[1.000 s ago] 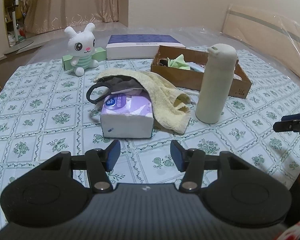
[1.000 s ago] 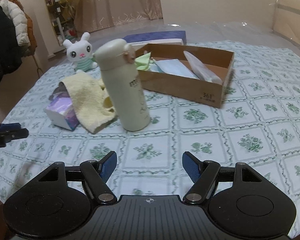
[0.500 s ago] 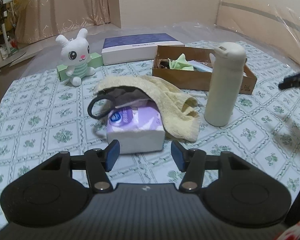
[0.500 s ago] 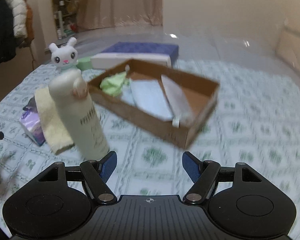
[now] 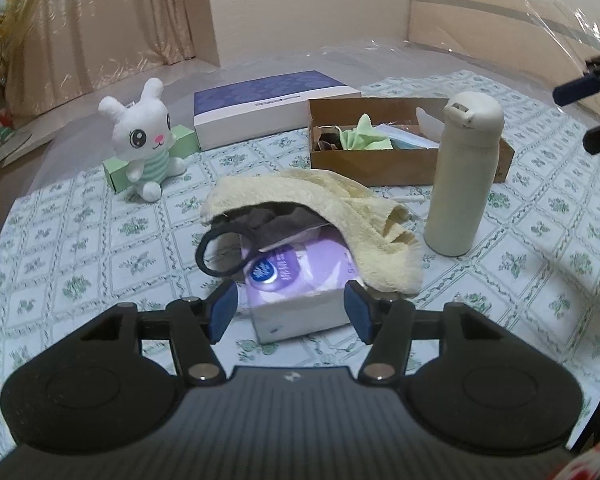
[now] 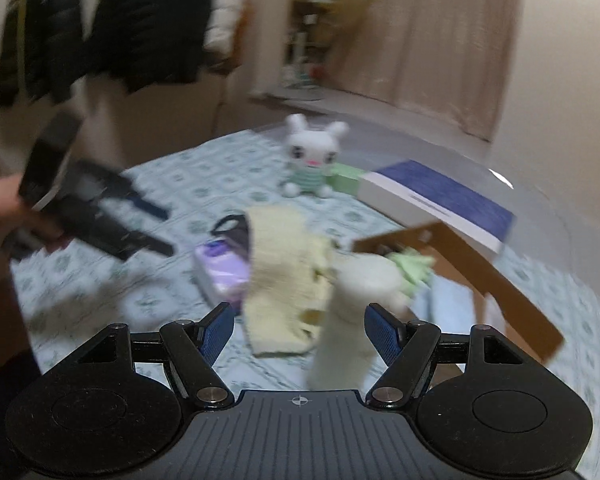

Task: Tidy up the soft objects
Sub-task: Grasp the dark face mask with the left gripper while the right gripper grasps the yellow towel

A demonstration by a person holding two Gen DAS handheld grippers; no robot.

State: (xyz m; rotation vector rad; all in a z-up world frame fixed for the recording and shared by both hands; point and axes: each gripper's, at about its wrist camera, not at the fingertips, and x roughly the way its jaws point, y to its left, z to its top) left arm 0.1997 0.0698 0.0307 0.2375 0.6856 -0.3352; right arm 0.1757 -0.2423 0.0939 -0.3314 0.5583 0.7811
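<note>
White plush bunny sits far left on the patterned tablecloth, against a green box. Left gripper has closed in since a second ago; its wide-open jaws now flank the purple tissue pack, touching nothing. Pale yellow towel and dark face mask drape over that pack. Cream thermos stands beside; brown cardboard box behind. Right gripper has swung over the thermos, jaws wide, view blurred. Likely towel grasp next.
</note>
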